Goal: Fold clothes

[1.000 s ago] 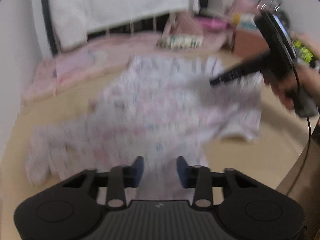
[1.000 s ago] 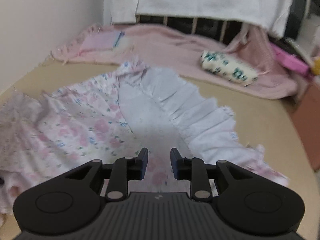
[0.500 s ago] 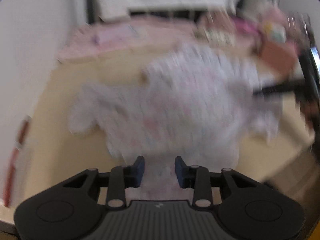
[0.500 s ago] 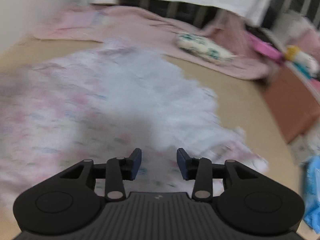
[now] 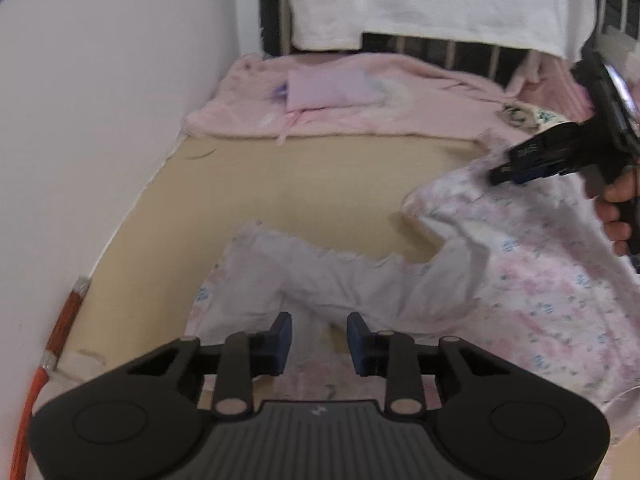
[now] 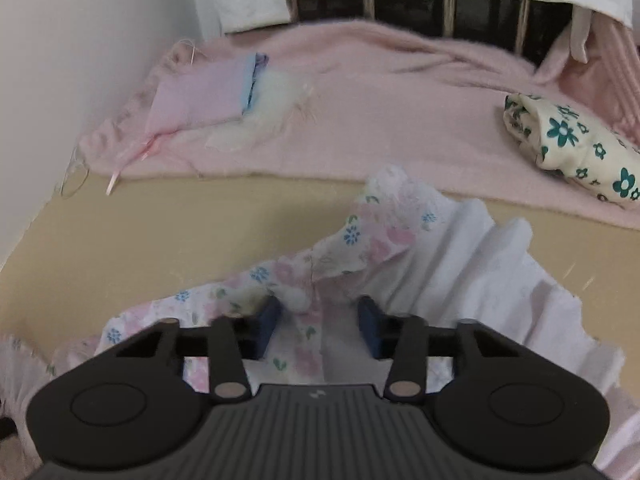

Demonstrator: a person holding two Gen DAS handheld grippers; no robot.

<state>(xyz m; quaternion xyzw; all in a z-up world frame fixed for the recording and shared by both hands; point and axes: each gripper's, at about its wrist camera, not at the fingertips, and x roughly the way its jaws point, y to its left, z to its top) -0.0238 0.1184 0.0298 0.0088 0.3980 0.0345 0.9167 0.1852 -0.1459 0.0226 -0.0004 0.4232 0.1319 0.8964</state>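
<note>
A pink floral garment (image 5: 520,280) with a white frilled hem lies spread on the tan mattress (image 5: 300,184). My left gripper (image 5: 319,338) is open and hovers just above the garment's near left frilled edge. My right gripper (image 6: 319,326) is open, with a bunched fold of the floral garment (image 6: 360,240) between its fingertips. The right gripper also shows in the left wrist view (image 5: 516,170), low over the garment's far right edge, held by a hand.
A pink blanket (image 6: 380,92) lies across the far end with a folded pink cloth (image 6: 200,96) and a rolled green-flowered cloth (image 6: 572,140) on it. A white towel (image 5: 440,0) hangs on the bed rail. A white wall (image 5: 100,120) runs along the left. An orange cord (image 5: 56,344) is at the mattress edge.
Both grippers swung left over the garment. The right gripper's jaws have widened and now straddle a bunched fold. The garment lies more crumpled to the right.
</note>
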